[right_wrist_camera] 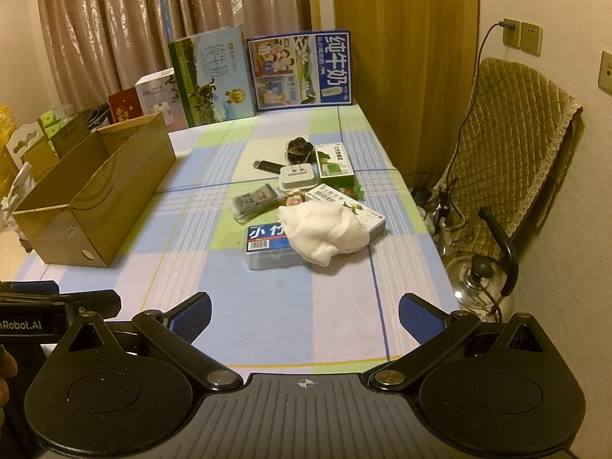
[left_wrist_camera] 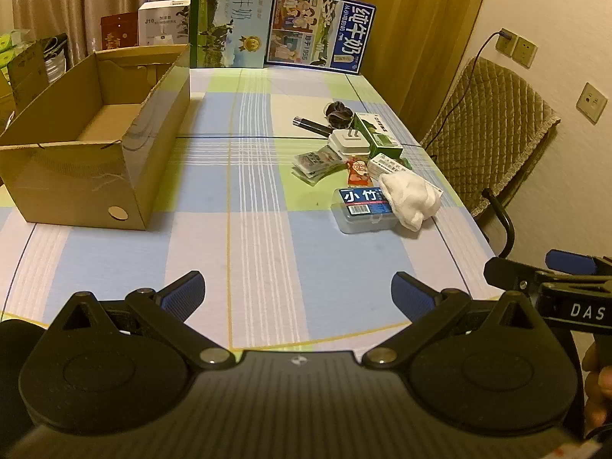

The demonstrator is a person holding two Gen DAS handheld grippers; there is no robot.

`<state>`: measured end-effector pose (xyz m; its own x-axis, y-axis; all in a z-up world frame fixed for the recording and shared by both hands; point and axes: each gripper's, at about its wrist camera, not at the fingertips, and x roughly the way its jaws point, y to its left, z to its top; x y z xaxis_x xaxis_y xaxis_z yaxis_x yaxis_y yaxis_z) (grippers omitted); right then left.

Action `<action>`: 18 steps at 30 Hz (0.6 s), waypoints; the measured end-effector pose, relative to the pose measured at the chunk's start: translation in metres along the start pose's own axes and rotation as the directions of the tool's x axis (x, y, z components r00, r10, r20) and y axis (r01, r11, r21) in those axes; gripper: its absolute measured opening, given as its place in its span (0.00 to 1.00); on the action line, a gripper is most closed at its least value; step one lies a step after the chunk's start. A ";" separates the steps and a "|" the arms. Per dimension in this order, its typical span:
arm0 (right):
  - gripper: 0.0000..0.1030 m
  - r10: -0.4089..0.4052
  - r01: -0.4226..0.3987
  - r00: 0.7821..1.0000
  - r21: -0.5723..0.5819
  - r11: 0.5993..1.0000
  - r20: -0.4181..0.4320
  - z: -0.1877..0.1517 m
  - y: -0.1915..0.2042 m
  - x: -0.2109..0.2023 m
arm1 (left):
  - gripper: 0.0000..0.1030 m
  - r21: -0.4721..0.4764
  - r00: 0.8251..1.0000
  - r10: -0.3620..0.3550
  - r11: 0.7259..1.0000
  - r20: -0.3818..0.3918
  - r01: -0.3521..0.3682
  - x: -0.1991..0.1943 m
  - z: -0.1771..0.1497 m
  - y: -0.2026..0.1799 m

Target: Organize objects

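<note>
**Two empty grippers waiting at the near edge of a table with one box and a cluster of small items**

One table [left_wrist_camera: 267, 229] is lying under a checked cloth of blue, green and white. One open cardboard box [left_wrist_camera: 95, 145] is sitting on its left side, with nothing showing inside it. Two milk cartons are standing upright at the far edge: a green-and-blue one [left_wrist_camera: 229, 19] and, just beside it, a blue one [left_wrist_camera: 321, 30]. One quilted chair [left_wrist_camera: 493, 130] is standing off the right side of the table.

The smaller things are lying together on the right half, well apart from the cardboard box. One white cloth [right_wrist_camera: 325, 233] is resting partly on one clear plastic case [right_wrist_camera: 271, 248] with a blue label and partly on one flat white box [right_wrist_camera: 344, 199]. Behind them are lying one green box [right_wrist_camera: 334, 162], one white plug adapter [right_wrist_camera: 298, 179], one stack of sachets [right_wrist_camera: 254, 201], one small red packet [right_wrist_camera: 294, 201], one black stick-shaped item [right_wrist_camera: 267, 166] and one dark scrunchie [right_wrist_camera: 298, 149].

Both tools are hovering above the near edge. The left gripper [left_wrist_camera: 298, 294] is standing spread wide, holding nothing. The right gripper [right_wrist_camera: 306, 313] is likewise spread wide and empty.
</note>
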<state>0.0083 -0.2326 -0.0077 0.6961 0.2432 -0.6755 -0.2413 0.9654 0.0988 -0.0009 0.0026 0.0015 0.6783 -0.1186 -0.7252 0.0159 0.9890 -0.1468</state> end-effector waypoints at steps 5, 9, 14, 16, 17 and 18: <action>0.98 0.000 0.000 1.000 -0.001 1.000 -0.001 0.001 0.000 0.001 | 0.99 0.000 1.000 -0.002 1.000 -0.003 0.002 0.001 0.001 0.000; 0.98 0.001 -0.001 1.000 -0.002 1.000 0.000 0.001 0.000 0.001 | 0.99 -0.001 1.000 -0.002 1.000 -0.002 0.002 0.001 0.001 0.000; 0.98 0.001 -0.001 1.000 -0.004 1.000 -0.003 0.001 0.000 0.001 | 0.99 -0.002 1.000 -0.001 1.000 -0.003 0.001 0.001 0.001 0.000; 0.98 0.003 -0.003 1.000 -0.006 1.000 -0.006 0.002 0.001 0.001 | 0.99 -0.004 1.000 -0.004 1.000 -0.003 0.004 0.001 0.001 -0.001; 0.98 0.003 -0.004 1.000 -0.006 1.000 -0.007 0.002 0.001 0.002 | 0.99 -0.004 1.000 -0.004 1.000 -0.003 0.004 0.001 0.000 0.000; 0.98 0.003 -0.003 1.000 -0.007 1.000 -0.007 0.001 0.001 0.002 | 0.99 -0.006 1.000 -0.005 1.000 -0.003 0.005 0.001 0.000 0.000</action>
<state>0.0101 -0.2314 -0.0076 0.6906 0.2450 -0.6805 -0.2479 0.9641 0.0955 -0.0002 0.0021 0.0005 0.6758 -0.1237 -0.7266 0.0147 0.9879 -0.1544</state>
